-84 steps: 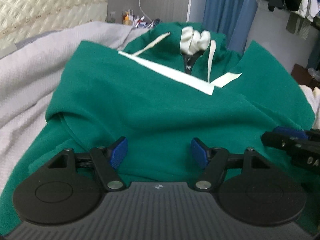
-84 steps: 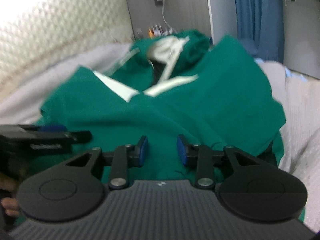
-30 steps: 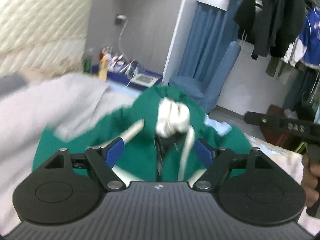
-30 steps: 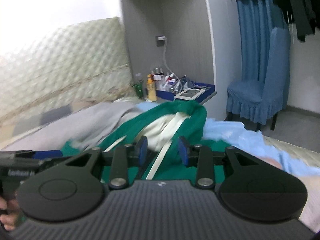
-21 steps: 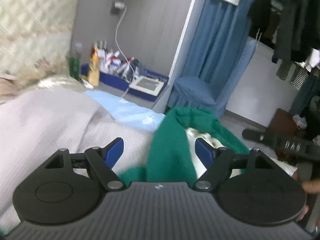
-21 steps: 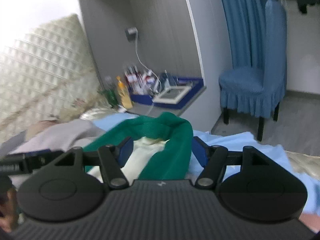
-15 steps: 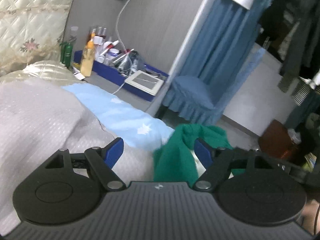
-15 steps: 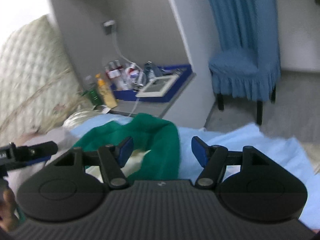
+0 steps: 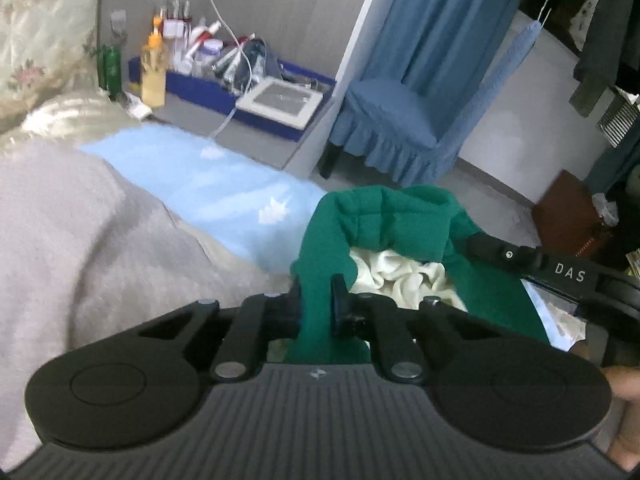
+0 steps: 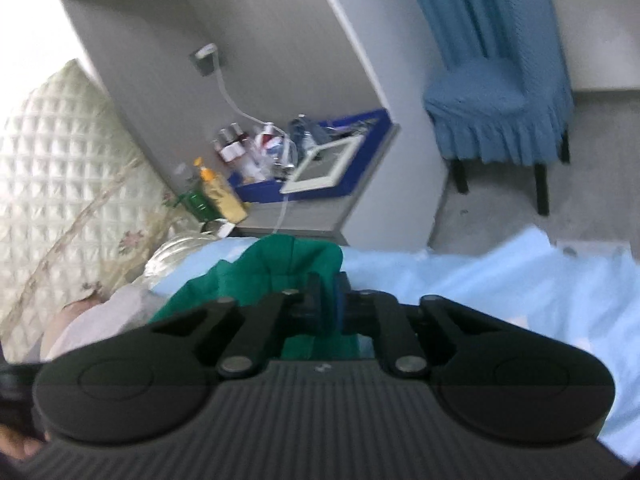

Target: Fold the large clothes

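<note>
A green hoodie (image 9: pixel 384 220) with a cream lining (image 9: pixel 400 272) lies at the far edge of the bed. My left gripper (image 9: pixel 318 300) is shut on the left side of its hood rim. My right gripper (image 10: pixel 326 300) is shut on the green hood fabric (image 10: pixel 280 268) at the other side. The right gripper's black body (image 9: pixel 532 264) shows at the right of the left wrist view, beside the hood. The rest of the hoodie is hidden below both grippers.
A grey blanket (image 9: pixel 80 232) and a light blue sheet (image 9: pixel 208 184) cover the bed. Beyond the edge stand a nightstand with bottles and a blue tray (image 9: pixel 208 80), a blue chair (image 9: pixel 400 128) and a quilted headboard (image 10: pixel 52 168).
Both grippers moved forward from the hoodie's body to its hood at the bed's far edge. Both were open half a second ago and have now shut on the hood fabric.
</note>
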The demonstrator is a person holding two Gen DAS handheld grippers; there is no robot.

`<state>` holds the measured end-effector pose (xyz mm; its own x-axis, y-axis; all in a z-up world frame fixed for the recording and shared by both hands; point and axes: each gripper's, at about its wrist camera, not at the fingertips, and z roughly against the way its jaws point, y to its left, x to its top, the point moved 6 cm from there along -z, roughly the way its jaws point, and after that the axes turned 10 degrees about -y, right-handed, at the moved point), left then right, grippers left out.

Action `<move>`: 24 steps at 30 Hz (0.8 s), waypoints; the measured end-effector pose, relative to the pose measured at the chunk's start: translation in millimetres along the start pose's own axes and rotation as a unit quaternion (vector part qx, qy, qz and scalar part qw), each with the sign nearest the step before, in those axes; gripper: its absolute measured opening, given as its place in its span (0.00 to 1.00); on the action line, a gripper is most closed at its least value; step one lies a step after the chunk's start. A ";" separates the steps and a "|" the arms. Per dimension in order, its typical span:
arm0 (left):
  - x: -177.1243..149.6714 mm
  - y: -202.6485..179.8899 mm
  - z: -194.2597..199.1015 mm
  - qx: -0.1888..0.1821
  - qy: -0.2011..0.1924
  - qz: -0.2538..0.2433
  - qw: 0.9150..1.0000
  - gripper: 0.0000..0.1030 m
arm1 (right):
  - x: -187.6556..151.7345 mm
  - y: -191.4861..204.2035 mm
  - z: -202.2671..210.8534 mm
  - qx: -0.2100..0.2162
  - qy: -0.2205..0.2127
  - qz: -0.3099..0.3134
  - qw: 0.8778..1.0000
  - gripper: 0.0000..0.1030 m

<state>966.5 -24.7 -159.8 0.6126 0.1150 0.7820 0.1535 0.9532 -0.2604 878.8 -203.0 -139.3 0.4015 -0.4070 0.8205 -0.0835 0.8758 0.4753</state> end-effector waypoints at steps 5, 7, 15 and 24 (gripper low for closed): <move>23.7 -3.5 51.1 0.002 -0.043 -0.019 0.999 0.13 | 30.8 22.6 28.4 0.026 -0.037 0.009 0.999 0.06; 30.4 -3.4 79.2 -0.002 -0.060 -0.021 0.998 0.12 | 42.2 33.8 45.4 0.043 -0.051 0.017 0.998 0.06; 34.5 -13.4 231.0 -0.014 -0.135 -0.052 0.989 0.12 | 71.3 92.9 167.8 0.113 -0.128 0.076 0.982 0.06; -62.3 -34.7 416.0 -0.024 -0.182 -0.013 0.983 0.11 | 24.1 137.1 365.7 0.163 -0.191 0.153 0.956 0.06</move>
<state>600.5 51.4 36.0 0.2921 0.1923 0.9369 0.2068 0.9437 -0.2582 543.4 -187.6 61.8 -0.0448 -0.2642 0.9634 -0.4493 0.8667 0.2168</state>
